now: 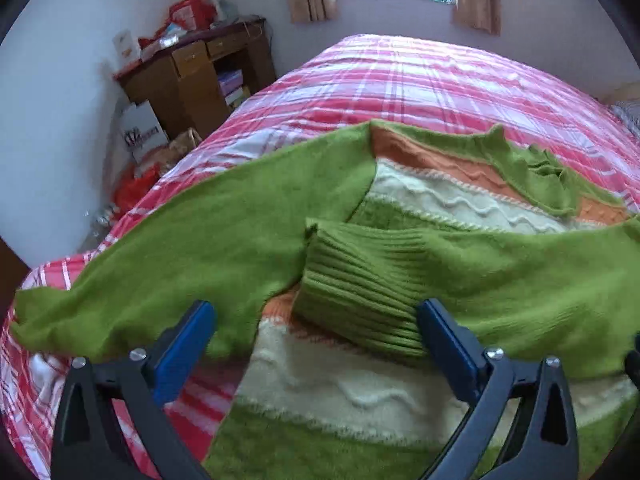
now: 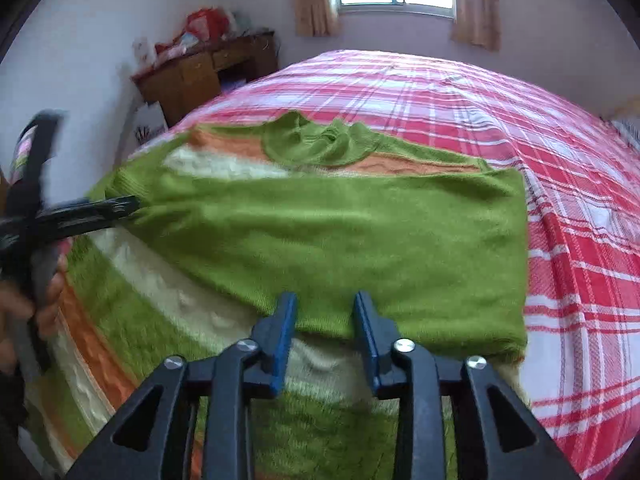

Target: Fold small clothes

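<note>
Your left gripper (image 1: pixel 316 336) was wide open, holding nothing, over the ribbed cuff (image 1: pixel 360 288). Your right gripper (image 2: pixel 325 332) stood partly open, empty, beside the folded sleeve (image 2: pixel 340 232) of the green sweater (image 2: pixel 168 304) on the bed (image 2: pixel 580 184).

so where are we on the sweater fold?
Done: right sleeve lies folded across the sweater, cuff near the left gripper. In hand: nothing; right gripper grips nothing too. Left: left sleeve sprawls on the bed; body unfolded.
</note>
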The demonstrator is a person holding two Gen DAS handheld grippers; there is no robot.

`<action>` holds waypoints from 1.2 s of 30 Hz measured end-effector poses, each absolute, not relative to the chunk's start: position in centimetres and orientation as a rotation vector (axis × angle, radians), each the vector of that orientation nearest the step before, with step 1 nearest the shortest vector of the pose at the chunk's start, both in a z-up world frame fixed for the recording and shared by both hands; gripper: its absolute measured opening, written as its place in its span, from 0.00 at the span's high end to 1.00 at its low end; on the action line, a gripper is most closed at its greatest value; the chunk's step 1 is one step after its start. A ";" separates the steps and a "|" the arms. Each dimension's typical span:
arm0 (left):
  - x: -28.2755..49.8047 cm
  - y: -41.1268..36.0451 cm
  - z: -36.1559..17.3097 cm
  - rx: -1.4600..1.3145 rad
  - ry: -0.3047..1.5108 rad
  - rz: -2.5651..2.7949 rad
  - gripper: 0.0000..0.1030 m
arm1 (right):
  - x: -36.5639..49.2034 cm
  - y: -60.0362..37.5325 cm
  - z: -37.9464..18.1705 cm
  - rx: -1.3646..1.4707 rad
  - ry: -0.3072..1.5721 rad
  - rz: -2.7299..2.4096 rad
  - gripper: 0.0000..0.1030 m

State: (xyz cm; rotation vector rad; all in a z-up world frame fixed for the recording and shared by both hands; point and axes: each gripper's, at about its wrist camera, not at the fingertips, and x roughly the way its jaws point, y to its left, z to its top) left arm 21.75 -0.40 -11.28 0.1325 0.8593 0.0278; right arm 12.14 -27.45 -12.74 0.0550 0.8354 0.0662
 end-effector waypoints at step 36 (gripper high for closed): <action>14.2 32.0 -11.2 -0.829 0.732 0.563 0.40 | 11.4 -25.2 -12.9 -0.049 0.813 0.080 0.37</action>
